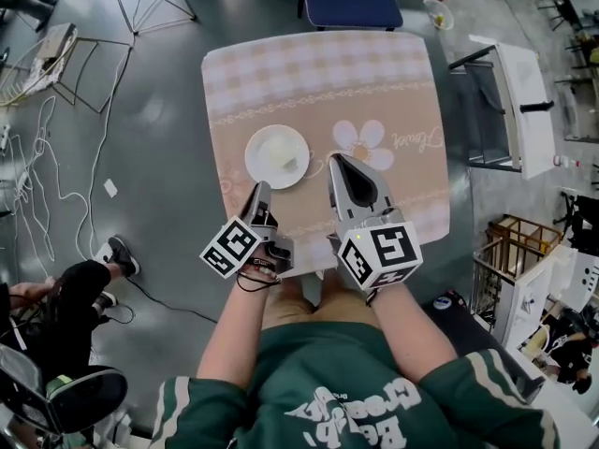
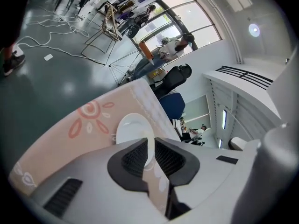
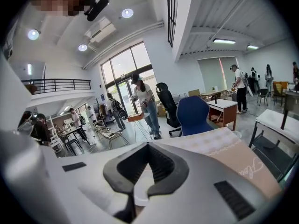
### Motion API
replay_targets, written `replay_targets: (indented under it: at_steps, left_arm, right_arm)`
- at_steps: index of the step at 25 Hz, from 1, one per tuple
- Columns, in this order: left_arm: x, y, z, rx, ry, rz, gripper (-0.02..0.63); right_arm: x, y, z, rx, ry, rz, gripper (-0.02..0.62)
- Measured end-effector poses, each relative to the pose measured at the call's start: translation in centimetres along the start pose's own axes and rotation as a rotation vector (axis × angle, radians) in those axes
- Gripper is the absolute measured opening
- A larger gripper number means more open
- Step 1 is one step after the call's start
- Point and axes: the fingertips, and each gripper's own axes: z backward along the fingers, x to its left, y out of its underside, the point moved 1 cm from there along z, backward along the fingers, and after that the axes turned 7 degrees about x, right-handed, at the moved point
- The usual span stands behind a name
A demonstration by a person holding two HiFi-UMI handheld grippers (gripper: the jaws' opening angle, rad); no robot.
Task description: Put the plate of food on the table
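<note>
The plate [image 1: 277, 156] sits flat on the table [image 1: 318, 73], left of the cloth's printed daisy, with pale food [image 1: 284, 158] on it; the left gripper [image 1: 259, 193] hangs just short of the plate's near rim, its jaws a narrow slot apart and gripping nothing; in the left gripper view the plate [image 2: 133, 127] shows beyond the pads; the right gripper [image 1: 339, 162] rests beside the plate's right edge, its jaws closed together and empty.
</note>
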Motion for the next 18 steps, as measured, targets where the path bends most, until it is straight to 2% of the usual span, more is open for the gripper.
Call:
replay_targets:
  at_steps: [4, 8, 10, 15, 18]
  left_arm:
    - [-2.6, -0.1, 0.9, -0.021, 0.051, -0.018, 0.012]
    - [-5.2, 0.4, 2.6, -0.043, 0.116, -0.006, 0.009]
    - [-6.9, 0.7, 3.7, -0.054, 0.141, -0.024, 0.009]
    - [-12.4, 1.8, 6.6, -0.071, 0.204, -0.156, 0.008]
    - [-16.0, 1.7, 8.8, -0.097, 0.232, -0.295, 0.008]
  right_arm:
    - [-0.1, -1.1, 2.0, -0.011, 0.010, 0.019, 0.014]
    - [0.3, -2.2, 4.5, -0.029, 0.005, 0.038, 0.014]
    - [0.3, -2.8, 5.9, -0.034, 0.011, 0.051, 0.014]
    - [0.3, -3.9, 9.4, -0.060, -0.003, 0.076, 0.014]
    - [0.4, -5.0, 11.2, -0.090, -0.017, 0.093, 0.014]
